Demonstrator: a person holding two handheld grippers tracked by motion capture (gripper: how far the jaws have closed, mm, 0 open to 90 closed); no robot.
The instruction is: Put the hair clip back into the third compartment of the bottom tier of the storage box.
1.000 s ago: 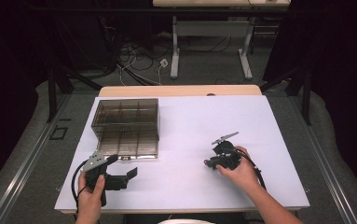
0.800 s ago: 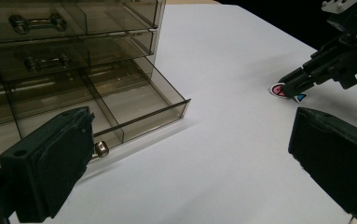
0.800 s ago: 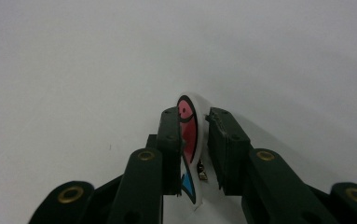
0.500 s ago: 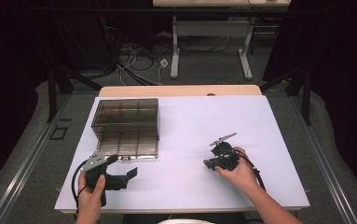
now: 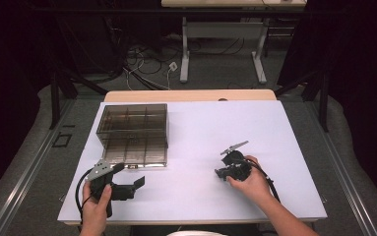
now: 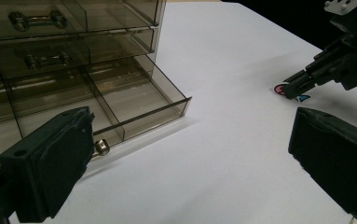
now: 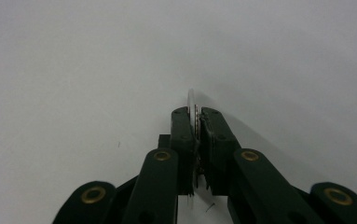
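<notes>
A smoky see-through drawer cabinet (image 5: 132, 128) (image 6: 73, 46) stands at the left of the white table; its bottom drawer (image 5: 134, 156) (image 6: 134, 105) is pulled out. My left gripper (image 5: 129, 174) (image 6: 192, 126) rests in front of that drawer, open, nothing between its jaws. My right gripper (image 5: 219, 173) (image 7: 197, 114) points down at the table right of centre. Its jaws have just been closing and now pinch a thin flat piece (image 7: 191, 98), seen edge-on. In the left gripper view, small pink and blue marks (image 6: 279, 89) lie at the right gripper's tips (image 6: 291, 85).
The white tabletop (image 5: 201, 123) stretches wide between and behind the two hands. The pulled-out drawer has a small metal knob (image 6: 101, 147) close to my left jaw. Table legs and cables (image 5: 186, 59) stand on the floor beyond the far edge.
</notes>
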